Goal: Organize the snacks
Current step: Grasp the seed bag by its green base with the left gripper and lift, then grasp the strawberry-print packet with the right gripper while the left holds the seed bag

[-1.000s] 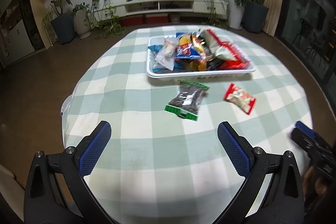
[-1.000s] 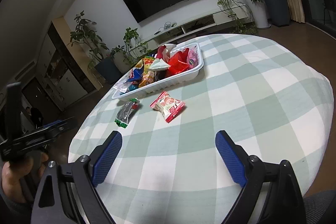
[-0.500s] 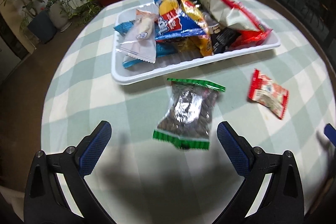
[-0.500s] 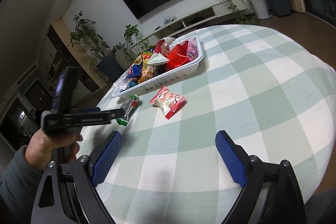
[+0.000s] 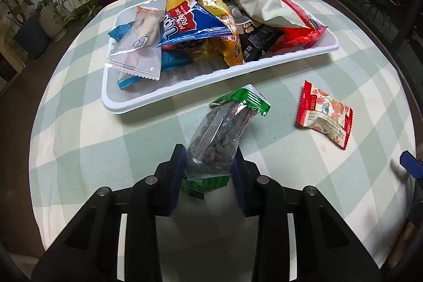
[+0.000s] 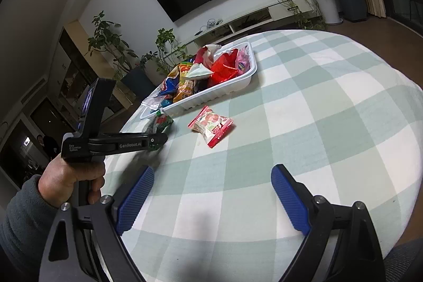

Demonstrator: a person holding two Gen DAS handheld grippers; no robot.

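Note:
A clear packet of dark seeds with green ends lies on the checked tablecloth just in front of the white tray. My left gripper points steeply down at it, and its jaws are closing with both blue pads against the packet's near half. In the right wrist view the same packet shows at the tip of the left gripper. A red strawberry-print packet lies loose to the right. My right gripper hovers open above the cloth with nothing between its fingers.
The tray holds several snack bags piled high. A hand in a grey sleeve grips the left tool. The round table has bare cloth to the right and front. Potted plants, a low TV bench and a wall television stand behind.
The left gripper came forward and down over the seed packet, then its jaws drew in from wide apart onto the packet. The right gripper has stayed where it was.

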